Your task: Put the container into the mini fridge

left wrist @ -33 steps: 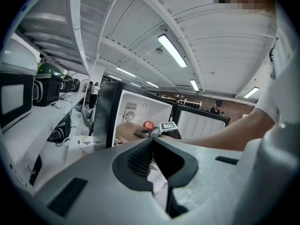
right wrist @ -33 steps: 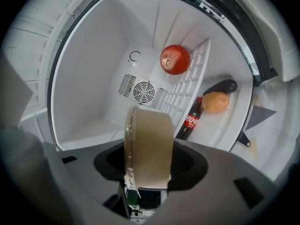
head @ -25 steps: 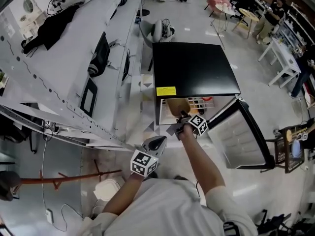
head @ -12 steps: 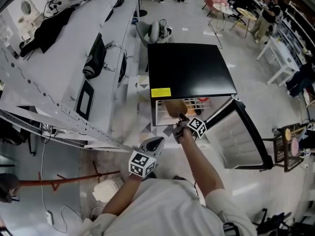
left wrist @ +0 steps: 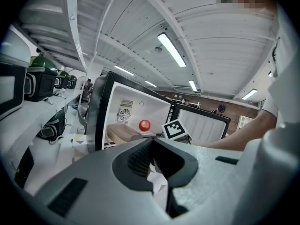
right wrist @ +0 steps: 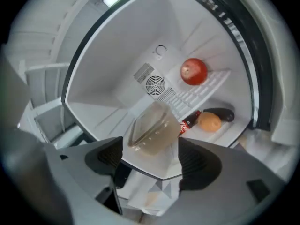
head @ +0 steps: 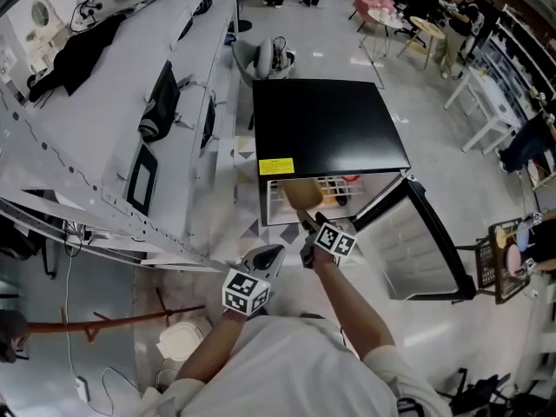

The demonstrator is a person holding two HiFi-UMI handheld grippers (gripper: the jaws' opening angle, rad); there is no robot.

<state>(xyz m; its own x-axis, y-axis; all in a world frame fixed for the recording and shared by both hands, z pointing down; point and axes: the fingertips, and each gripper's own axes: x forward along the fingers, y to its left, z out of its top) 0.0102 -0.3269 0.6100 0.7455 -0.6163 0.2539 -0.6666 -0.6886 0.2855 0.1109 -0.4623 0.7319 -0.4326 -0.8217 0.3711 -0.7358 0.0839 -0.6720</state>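
Note:
The black mini fridge [head: 330, 124] stands open in front of me. The clear plastic container [right wrist: 152, 130] rests on the front of its white shelf, and the head view shows this container [head: 301, 194] just inside the opening. My right gripper [right wrist: 150, 156] is open at the fridge mouth. Its jaws have just been opening; the container shows between them a little ahead, and the pads do not touch it. In the head view the right gripper [head: 306, 221] sits just short of the shelf. My left gripper [head: 269, 254] hangs lower left, away from the fridge, shut [left wrist: 153, 139] on nothing.
Deeper inside the fridge are a red apple [right wrist: 193, 71], an orange [right wrist: 209, 122], a cola bottle [right wrist: 189, 121] and a dark item [right wrist: 222, 115]. The fridge door [head: 426, 241] swings open to the right. A long grey workbench [head: 104, 102] runs along the left.
The right gripper has drawn back a little from the fridge opening and rolled, leaving the container on the shelf. The left gripper has stayed put.

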